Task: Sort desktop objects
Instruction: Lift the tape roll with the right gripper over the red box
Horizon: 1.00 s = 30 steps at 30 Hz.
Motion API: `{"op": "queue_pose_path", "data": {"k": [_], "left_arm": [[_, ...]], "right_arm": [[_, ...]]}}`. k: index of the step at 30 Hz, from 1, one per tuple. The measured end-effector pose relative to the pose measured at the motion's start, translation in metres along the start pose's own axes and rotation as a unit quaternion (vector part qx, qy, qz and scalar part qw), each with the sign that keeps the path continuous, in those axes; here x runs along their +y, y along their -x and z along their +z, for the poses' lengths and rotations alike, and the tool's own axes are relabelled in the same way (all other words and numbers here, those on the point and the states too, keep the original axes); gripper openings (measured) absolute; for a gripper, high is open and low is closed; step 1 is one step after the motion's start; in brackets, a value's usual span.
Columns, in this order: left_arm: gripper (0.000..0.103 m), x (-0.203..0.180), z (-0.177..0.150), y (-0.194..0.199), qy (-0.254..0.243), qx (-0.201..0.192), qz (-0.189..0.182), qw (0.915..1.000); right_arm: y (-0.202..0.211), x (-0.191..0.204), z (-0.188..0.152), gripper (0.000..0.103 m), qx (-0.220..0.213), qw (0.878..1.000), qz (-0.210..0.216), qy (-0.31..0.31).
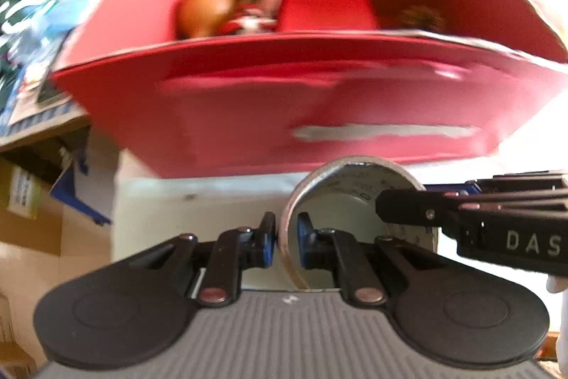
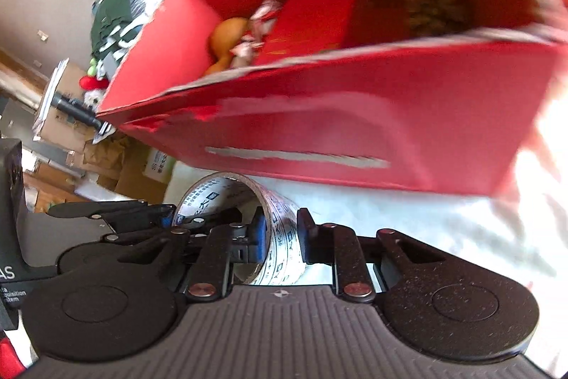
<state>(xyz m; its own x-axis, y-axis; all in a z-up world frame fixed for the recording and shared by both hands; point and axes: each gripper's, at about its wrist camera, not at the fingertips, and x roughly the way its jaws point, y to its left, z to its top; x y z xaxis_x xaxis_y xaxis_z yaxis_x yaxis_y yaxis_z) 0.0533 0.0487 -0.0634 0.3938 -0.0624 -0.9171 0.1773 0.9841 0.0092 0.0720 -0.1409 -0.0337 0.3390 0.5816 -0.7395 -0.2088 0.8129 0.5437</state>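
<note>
Both wrist views show a roll of printed tape (image 1: 355,198) in the lower centre of the frame, below a red open box (image 1: 284,102) that fills the upper half.

Left wrist view: the left gripper (image 1: 287,238) pinches the tape's ring wall, one blue pad outside it and one inside the core. The roll's open face turns toward the camera, so its axis runs roughly along the line of sight. The right gripper (image 1: 408,212) enters from the right edge and overlaps the roll's far side.

Right wrist view: the right gripper (image 2: 282,238) straddles the ring wall, but whether its pads press on the tape cannot be told. Here the printed outer band shows, and the roll's axis slants toward upper left. The left gripper (image 2: 167,219) reaches in from the left.

Only the right wrist view shows a pine cone (image 2: 435,11) clearly inside the box, beside a red packet (image 2: 312,20) and an orange object (image 2: 227,36).
</note>
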Motion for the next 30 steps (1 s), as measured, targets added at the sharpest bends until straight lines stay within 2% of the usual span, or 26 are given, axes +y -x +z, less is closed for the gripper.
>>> {"op": "queue_pose_path", "data": {"k": [8, 18, 24, 30], "left_arm": [[0.009, -0.085, -0.007, 0.003, -0.098, -0.006, -0.021, 0.9949], [0.009, -0.173, -0.013, 0.014, -0.198, -0.023, -0.057, 0.9782], [0.01, -0.205, 0.0, 0.039, -0.229, -0.067, -0.072, 0.9685], [0.011, -0.208, 0.024, 0.071, -0.23, -0.13, -0.074, 0.9616]], "right_arm": [[0.052, -0.052, -0.021, 0.018, -0.034, 0.997, -0.039, -0.054], [0.117, -0.108, -0.05, 0.018, -0.09, 0.986, -0.082, -0.11], [0.156, -0.115, -0.046, 0.019, -0.146, 0.978, -0.097, -0.111], [0.182, -0.092, -0.008, 0.019, -0.207, 0.971, -0.109, -0.053]]}}
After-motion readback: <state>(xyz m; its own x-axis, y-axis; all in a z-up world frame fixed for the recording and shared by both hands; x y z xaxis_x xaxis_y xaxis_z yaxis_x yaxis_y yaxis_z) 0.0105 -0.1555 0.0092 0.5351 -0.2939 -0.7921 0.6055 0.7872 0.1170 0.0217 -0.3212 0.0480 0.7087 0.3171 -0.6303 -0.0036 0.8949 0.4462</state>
